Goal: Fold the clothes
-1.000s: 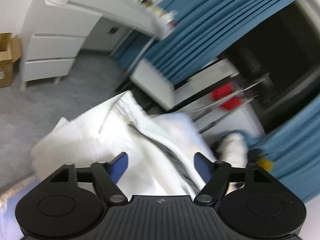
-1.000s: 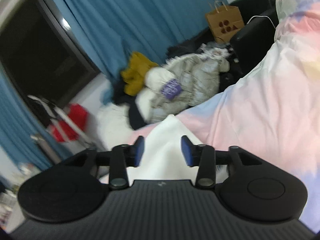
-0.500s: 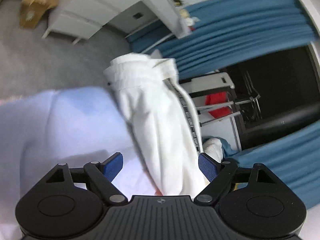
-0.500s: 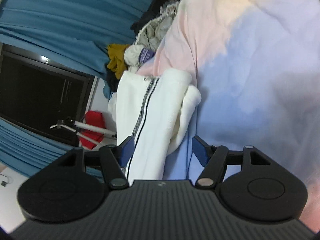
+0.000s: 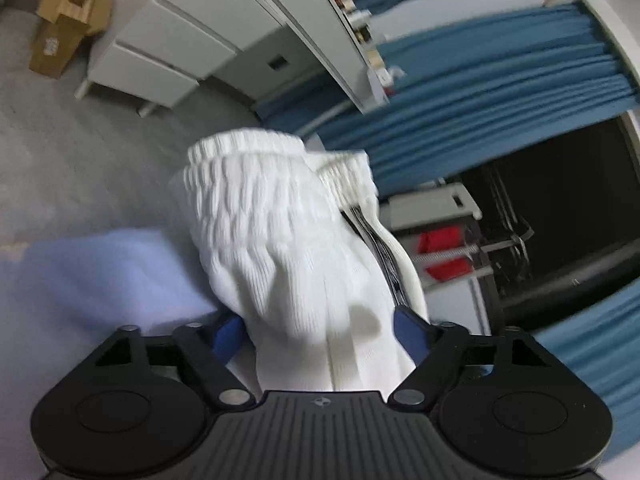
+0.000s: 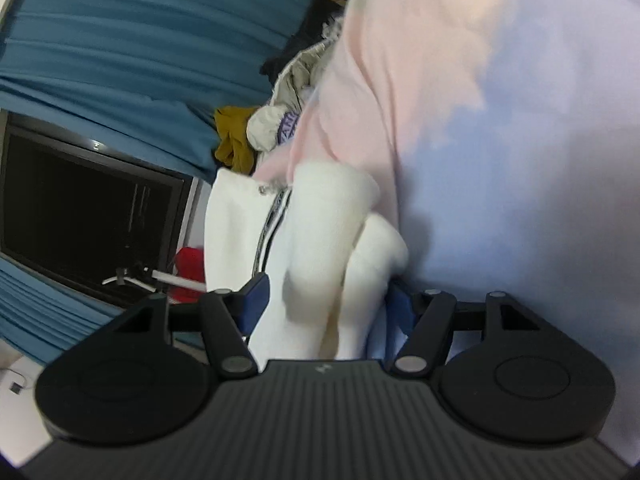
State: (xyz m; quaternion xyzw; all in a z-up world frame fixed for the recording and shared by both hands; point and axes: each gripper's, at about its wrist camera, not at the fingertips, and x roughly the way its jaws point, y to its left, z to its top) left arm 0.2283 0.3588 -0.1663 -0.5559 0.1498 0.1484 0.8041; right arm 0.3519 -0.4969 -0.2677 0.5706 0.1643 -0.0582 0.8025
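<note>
A white knitted garment with a dark striped band lies bunched on the pastel pink and blue bedspread. It fills the space between the open jaws of my left gripper. In the right wrist view the same white garment lies as a folded roll between the open jaws of my right gripper, on the bedspread. Both grippers sit close over the garment; I cannot tell whether the pads touch it.
White drawers and a cardboard box stand on the grey floor beyond the bed edge. Blue curtains frame a dark window. A heap of clothes lies past the bed.
Both grippers have moved closer over the white garment, which now lies between their fingers. The right gripper's jaws have opened wider than a second ago.
</note>
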